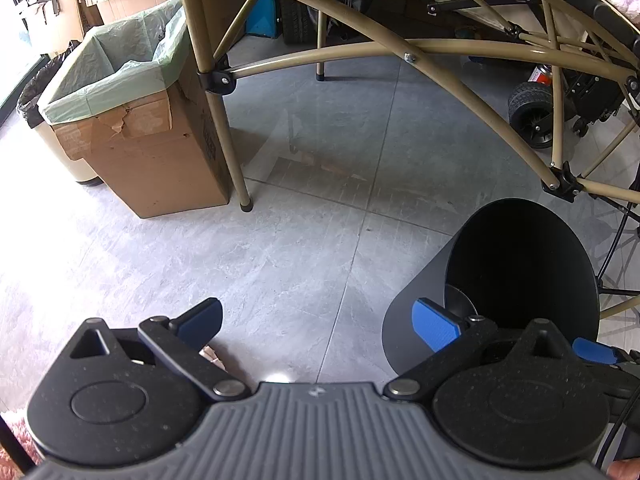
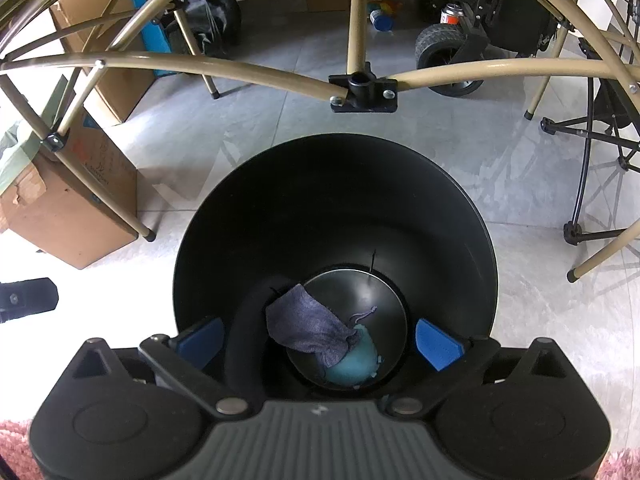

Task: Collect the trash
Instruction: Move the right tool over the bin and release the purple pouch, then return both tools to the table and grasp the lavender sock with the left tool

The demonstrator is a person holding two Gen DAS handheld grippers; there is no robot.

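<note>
A black round bin (image 2: 320, 200) stands on the grey tile floor straight below my right gripper (image 2: 320, 340), whose jaws are open wide and empty above the rim. At the bottom of the bin lie a grey-blue cloth pouch (image 2: 308, 332) and a teal piece (image 2: 356, 364) beside it. In the left wrist view the same bin (image 1: 416, 304) sits at the lower right. My left gripper (image 1: 320, 320) hangs open over bare floor just left of it, holding nothing. A small tan scrap (image 1: 214, 356) shows on the floor behind its left finger.
A cardboard box lined with a green bag (image 1: 140, 152) stands at the left, with a pale bin with a black liner (image 1: 36, 104) behind it. Tan folding-frame legs and bars (image 1: 216, 120) cross overhead. A wheeled cart (image 1: 532, 112) is at the back right. Pink rug (image 2: 16, 440) lies at the near edge.
</note>
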